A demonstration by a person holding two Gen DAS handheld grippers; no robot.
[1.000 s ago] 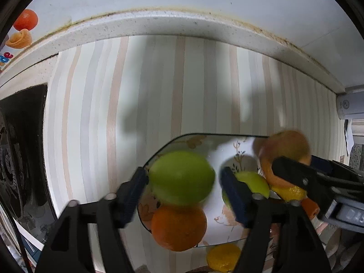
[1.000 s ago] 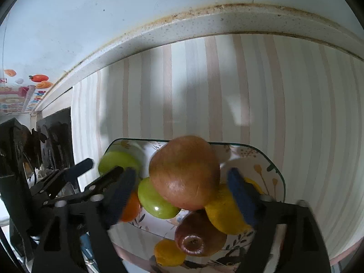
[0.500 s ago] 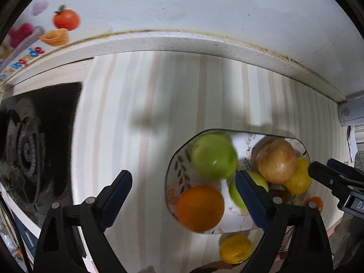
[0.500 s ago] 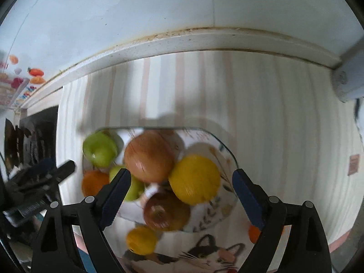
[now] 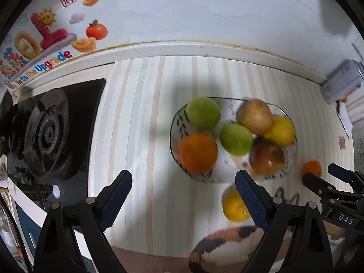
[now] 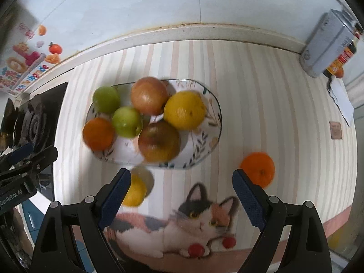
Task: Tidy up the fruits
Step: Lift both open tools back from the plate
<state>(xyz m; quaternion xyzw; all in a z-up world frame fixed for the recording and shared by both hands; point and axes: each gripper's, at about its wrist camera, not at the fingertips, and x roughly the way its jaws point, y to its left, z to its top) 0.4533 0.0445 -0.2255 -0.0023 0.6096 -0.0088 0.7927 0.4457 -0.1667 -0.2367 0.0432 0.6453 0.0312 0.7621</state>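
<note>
1. Covering the counter: a striped mat [image 6: 261, 104] in cream and pale pink, with a calico cat printed along its near edge [image 6: 195, 223].
2. Bordered at the back by a speckled stone lip [image 5: 204, 50] under a white wall [image 5: 204, 11]; bright stickers of oranges and lettering [image 5: 45, 43] on the wall at the left.
3. Set into the counter at the left: a black gas hob [image 5: 47, 134] with a round burner.
4. Standing in the far right corner: a grey tin [image 6: 325, 45] and, beside it, a dark bottle with an orange label [image 6: 343, 59].
5. Resting mid-mat: a leaf-patterned plate [image 6: 204, 145] heaped with two green apples, two reddish apples, an orange and a yellow citrus.
6. Lying off the plate on the mat: a yellow fruit [image 6: 136, 191] just beside its near rim and a loose orange [image 6: 258, 168] to the right, apart from it.
7. Hanging above the mat with jaws spread and nothing between them: left gripper [image 5: 183, 201], just widened after letting go.
8. Likewise spread wide and empty: right gripper [image 6: 182, 200], the yellow fruit partly hidden behind its left finger.
</note>
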